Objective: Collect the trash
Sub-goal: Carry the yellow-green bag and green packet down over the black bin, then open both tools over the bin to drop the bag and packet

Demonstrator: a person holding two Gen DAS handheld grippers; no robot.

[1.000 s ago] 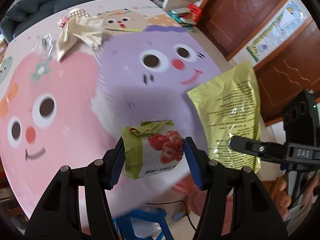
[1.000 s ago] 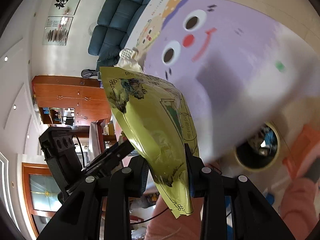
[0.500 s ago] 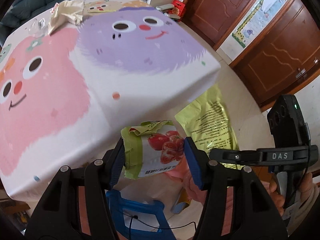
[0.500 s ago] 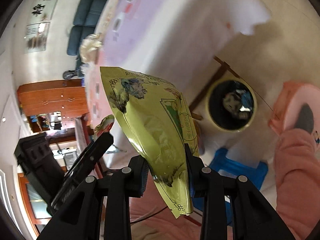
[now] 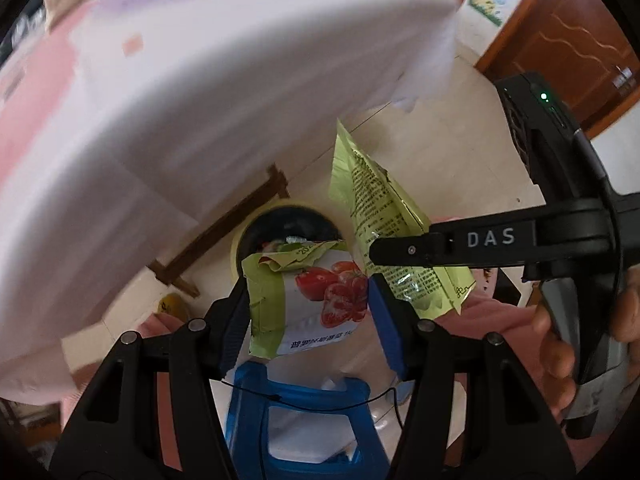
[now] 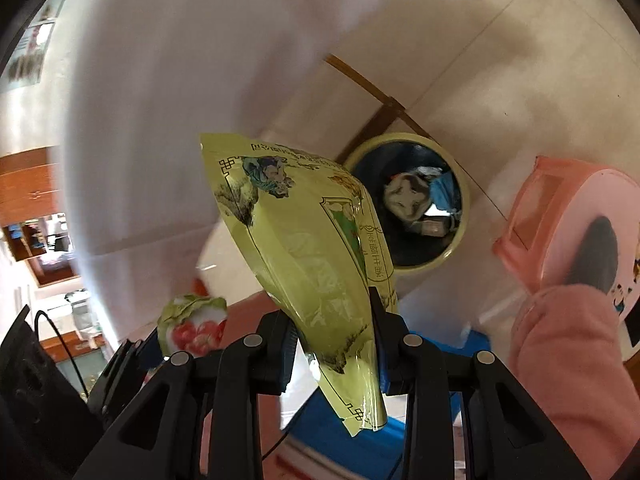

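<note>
My left gripper (image 5: 308, 304) is shut on a small green and white strawberry snack packet (image 5: 308, 300), held above the floor. My right gripper (image 6: 334, 332) is shut on a large yellow-green snack bag (image 6: 308, 256), whose back also shows in the left wrist view as the yellow-green bag (image 5: 380, 216). Below both, on the floor beside the table, stands a round bin (image 6: 460, 216) with a yellow rim and a dark liner; crumpled wrappers lie inside. In the left wrist view the bin (image 5: 256, 232) sits just behind the strawberry packet. The strawberry packet (image 6: 192, 326) appears low left in the right wrist view.
The white tablecloth's hanging edge (image 5: 200, 120) fills the upper left, blurred. A blue plastic stool (image 5: 300, 412) is directly underneath. A pink stool (image 6: 560, 224) stands right of the bin. A wooden table brace (image 5: 224, 232) runs beside the bin. A person's pink sleeve (image 6: 568, 360) is at lower right.
Both grippers have dropped from over the tabletop past its edge toward the floor, keeping their packets. The bin has come into view and grown larger.
</note>
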